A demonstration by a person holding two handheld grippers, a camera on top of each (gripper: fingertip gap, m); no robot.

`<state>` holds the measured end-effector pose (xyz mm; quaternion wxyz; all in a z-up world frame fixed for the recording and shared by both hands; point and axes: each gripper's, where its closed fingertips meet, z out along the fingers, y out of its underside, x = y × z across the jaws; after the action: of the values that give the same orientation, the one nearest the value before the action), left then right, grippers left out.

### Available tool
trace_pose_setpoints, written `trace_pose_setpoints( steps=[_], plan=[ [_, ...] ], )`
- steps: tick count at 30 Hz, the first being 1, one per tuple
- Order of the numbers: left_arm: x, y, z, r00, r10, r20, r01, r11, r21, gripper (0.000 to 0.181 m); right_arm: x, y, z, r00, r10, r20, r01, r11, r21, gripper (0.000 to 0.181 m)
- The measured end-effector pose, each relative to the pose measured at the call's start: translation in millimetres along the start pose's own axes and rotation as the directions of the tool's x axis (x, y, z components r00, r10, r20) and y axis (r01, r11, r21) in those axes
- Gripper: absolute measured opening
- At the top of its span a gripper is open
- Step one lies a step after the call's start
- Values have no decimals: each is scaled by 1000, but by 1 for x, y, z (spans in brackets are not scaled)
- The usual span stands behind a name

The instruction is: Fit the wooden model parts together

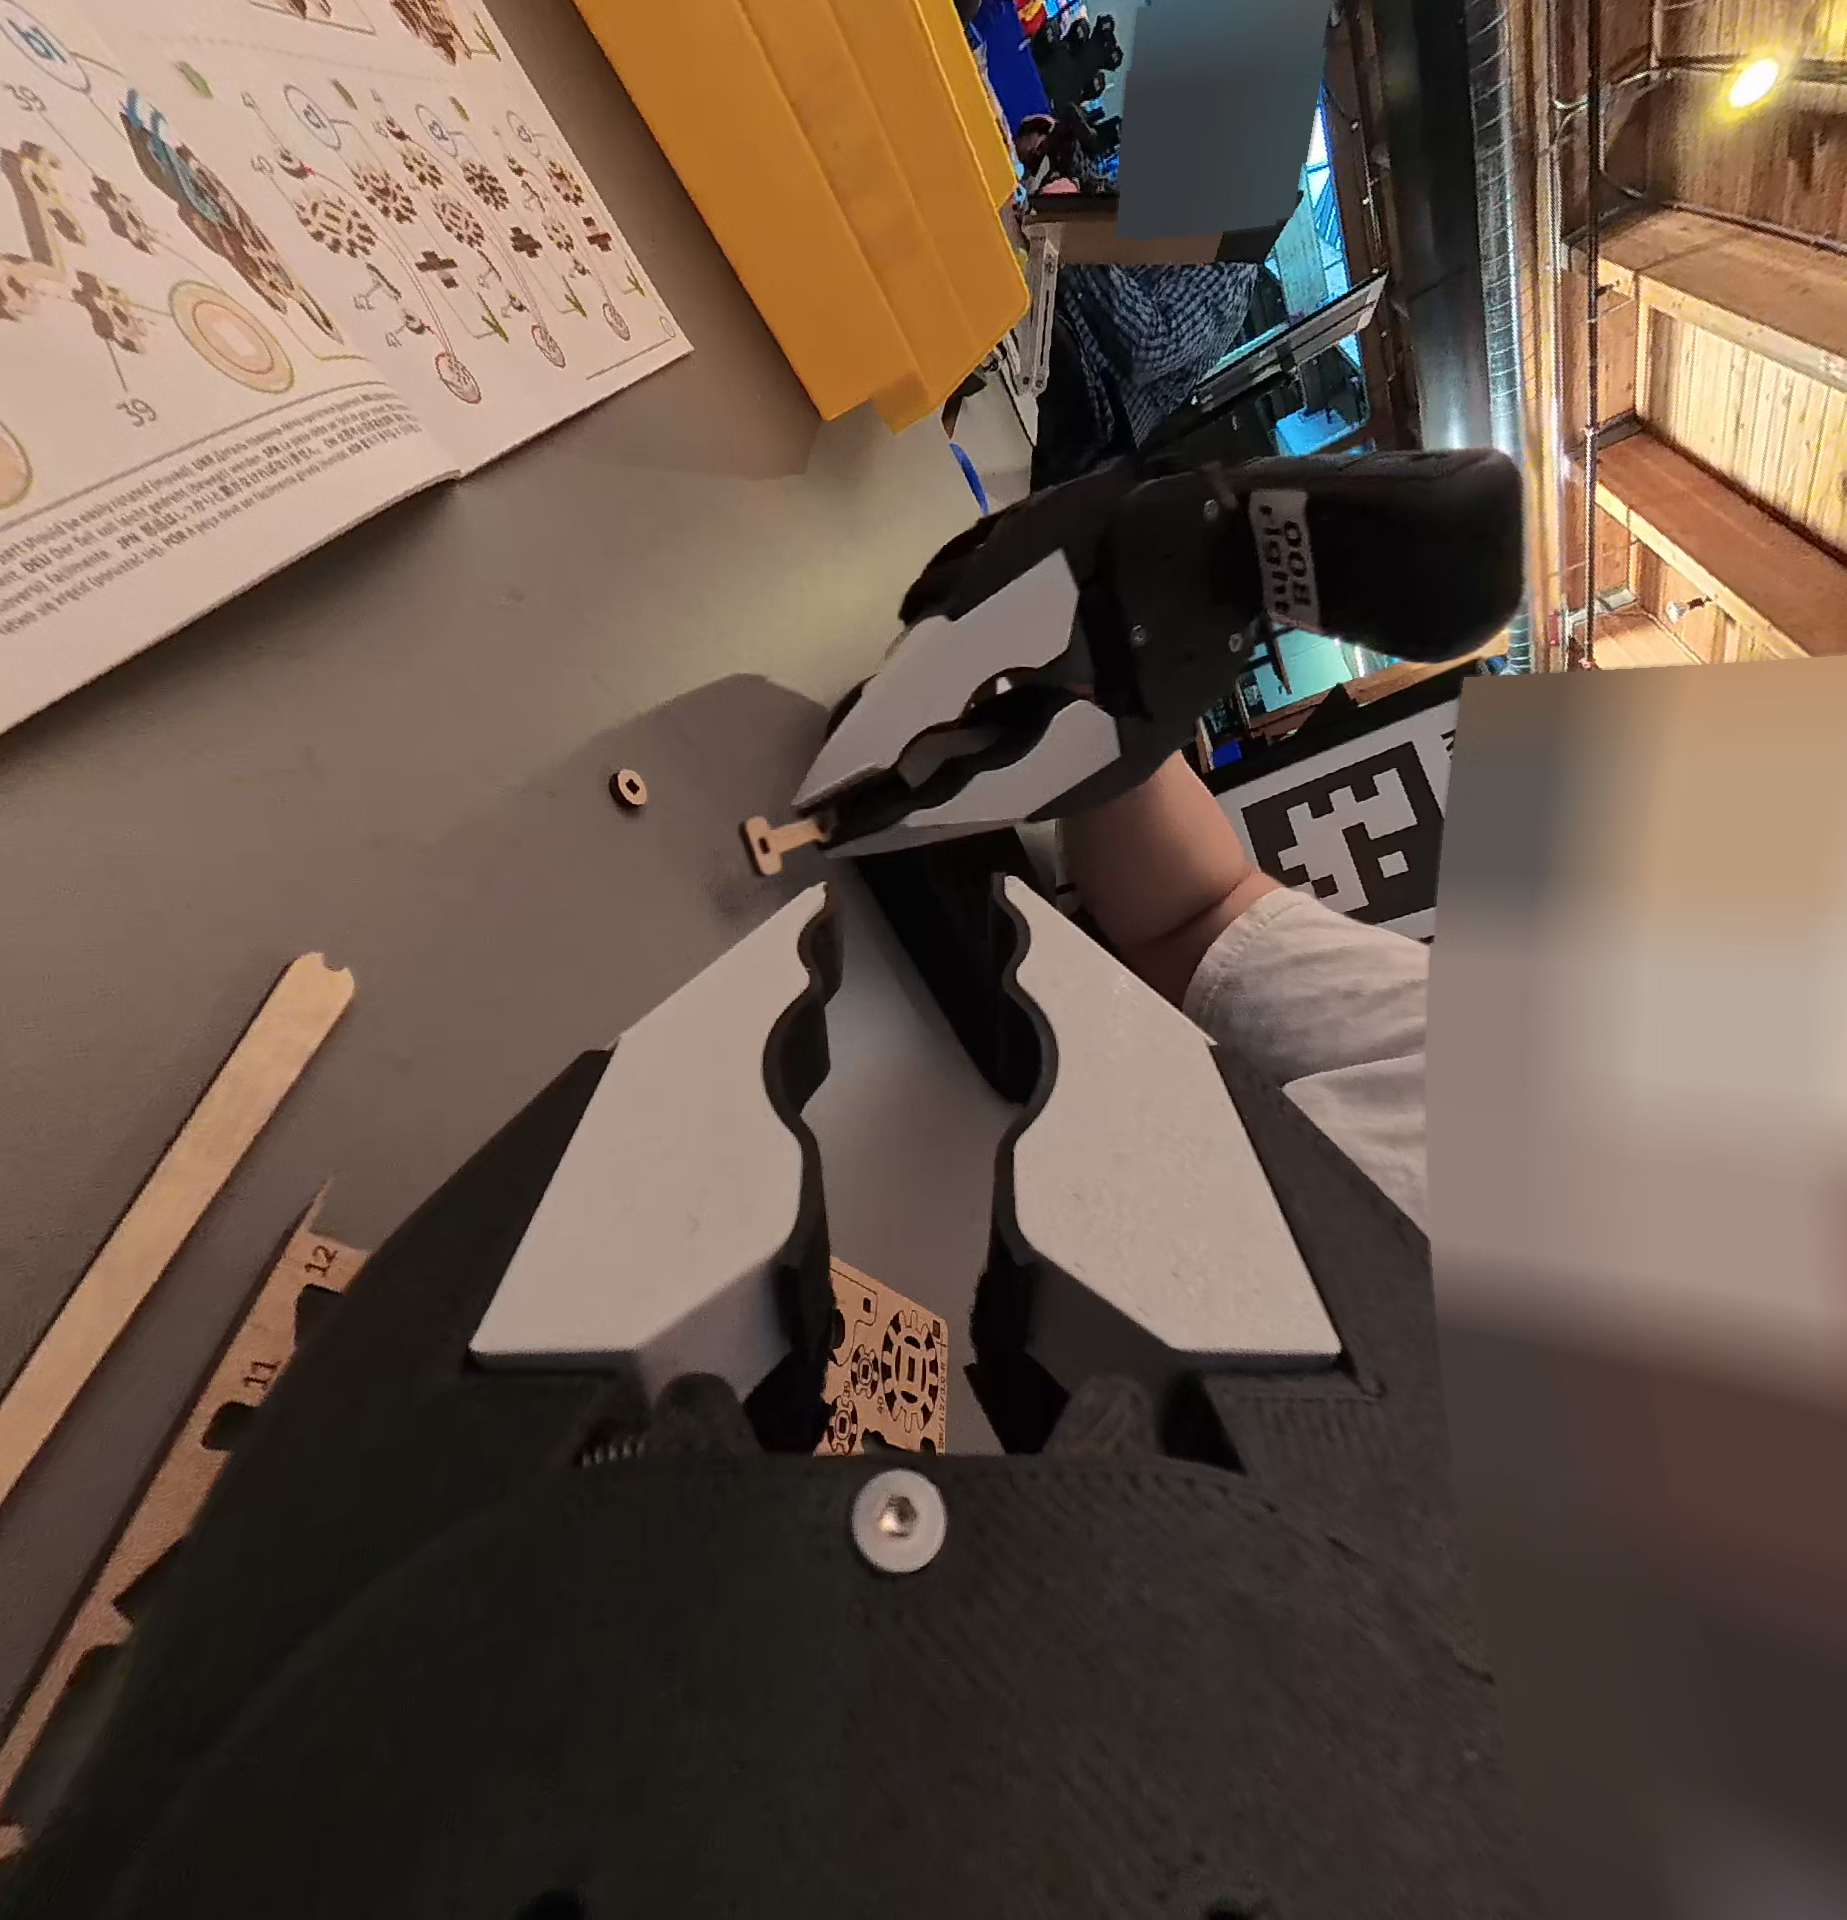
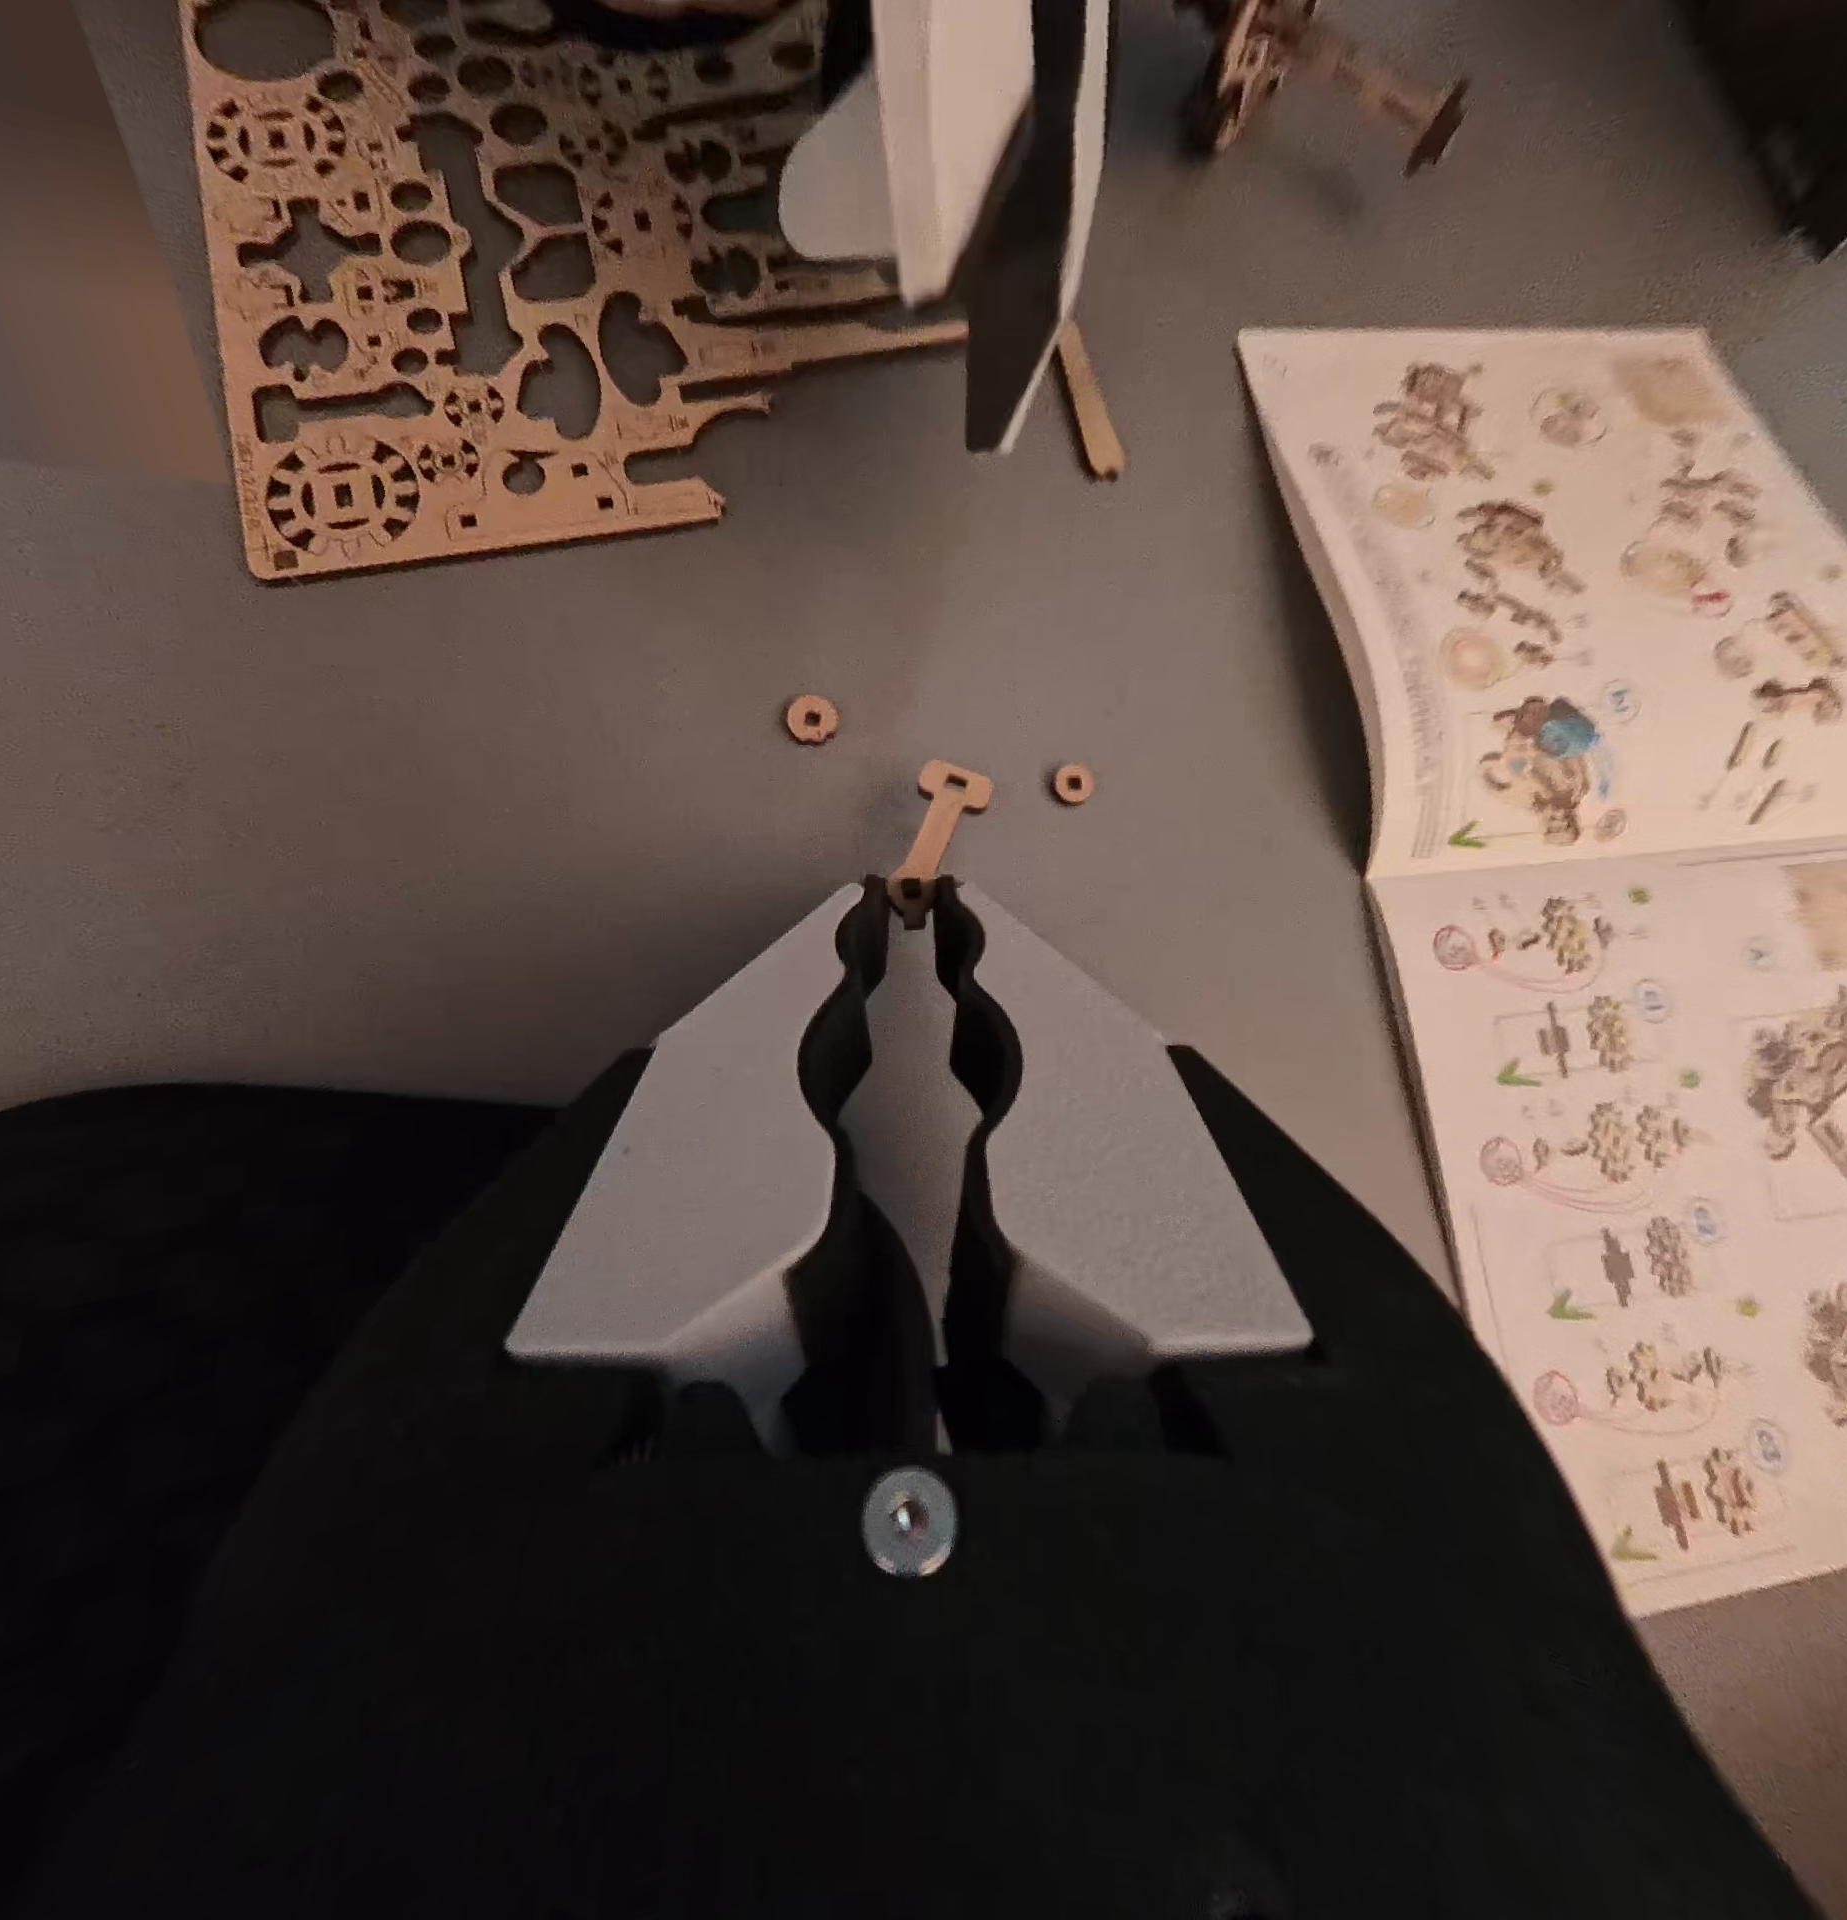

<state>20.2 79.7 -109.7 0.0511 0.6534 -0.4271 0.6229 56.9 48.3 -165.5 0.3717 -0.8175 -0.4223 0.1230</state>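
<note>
Key-shaped wooden part (image 2: 945, 821): pinched by its stem tip in the right claw (image 2: 911, 896), head forward, low over mid-desk; whether it touches the desk (image 2: 483, 831) cannot be told. Two small rings (image 2: 813, 719) (image 2: 1073, 783) lie loose either side, unfitted. Left claw (image 1: 914, 925): open, empty, beside the right. Part-punched sheet (image 2: 462, 312) and a blurred sub-assembly (image 2: 1272, 62) at the far edge suggest earlier stages done. This joint not yet made.
</note>
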Motion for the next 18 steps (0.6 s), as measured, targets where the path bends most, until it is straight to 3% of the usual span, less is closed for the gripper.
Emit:
trace_pose_setpoints(
  steps=[2, 5, 7, 9, 10, 13, 16, 18],
  plan=[
    [0, 0, 0, 1000, 0, 2, 0, 1000, -1, 26, -5, 16, 10, 999, 24, 32, -22, 998, -59, 12],
    [1, 1, 1, 1000, -1, -2, 1, 1000, -6, 26, 2, 5, 1, 1000, -4, -14, 3, 1000, -20, 8],
    [1, 1, 1, 1000, 3, 1, -3, 1000, -6, 26, -2, 18, 10, 999, 41, 28, -40, 998, -55, 9],
    [2, 1, 1, 1000, -1, -7, 1, 1000, -3, 26, 4, 7, 2, 992, 118, 37, -118, 993, 5, 8],
    [3, 0, 1, 1000, 1, -10, -1, 1000, 1, 26, 7, -9, -7, 982, 176, 65, -181, 979, 97, 8],
    [9, -5, -1, 998, 66, -10, -66, 998, 18, 27, 12, -55, -42, 857, 400, 325, -494, 818, 295, 7],
    [26, -12, -4, 959, 283, -10, -283, 959, 36, 29, 9, -86, -70, 668, 431, 606, -704, 630, 328, 7],
    [31, -13, -4, 888, 457, 54, -458, 889, 17, 36, 7, -93, -73, 605, 442, 662, -756, 579, 305, 7]
  ],
)
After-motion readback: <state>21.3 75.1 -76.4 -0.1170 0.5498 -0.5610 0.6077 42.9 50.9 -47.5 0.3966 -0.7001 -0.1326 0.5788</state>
